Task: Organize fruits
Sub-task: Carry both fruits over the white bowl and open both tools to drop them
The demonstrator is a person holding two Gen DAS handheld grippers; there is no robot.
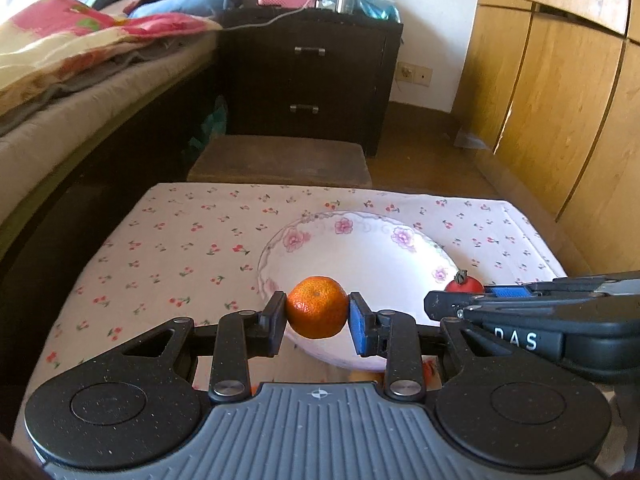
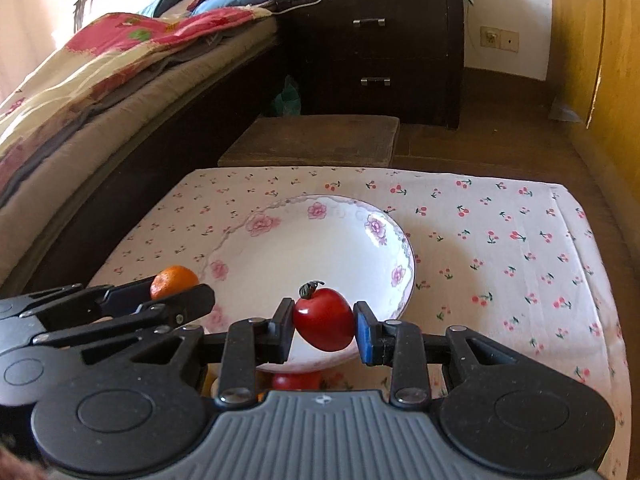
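My left gripper (image 1: 317,312) is shut on an orange mandarin (image 1: 317,306), held in the air over the near rim of a white floral bowl (image 1: 384,256). My right gripper (image 2: 324,322) is shut on a small red apple with a stem (image 2: 324,318), also above the near edge of the same bowl (image 2: 280,248). In the left wrist view the right gripper (image 1: 464,294) comes in from the right with the apple (image 1: 464,284) at its tip. In the right wrist view the left gripper (image 2: 176,288) and mandarin (image 2: 174,280) show at the left. The bowl's inside looks empty.
The bowl stands on a table under a cherry-print cloth (image 2: 500,240). More fruit (image 2: 296,380) peeks out below the bowl's near rim, behind my fingers. Beyond the table are a brown stool (image 2: 316,140), a bed (image 2: 100,92) at left, a dark nightstand (image 2: 372,48) and wooden wardrobe doors (image 1: 560,100) at right.
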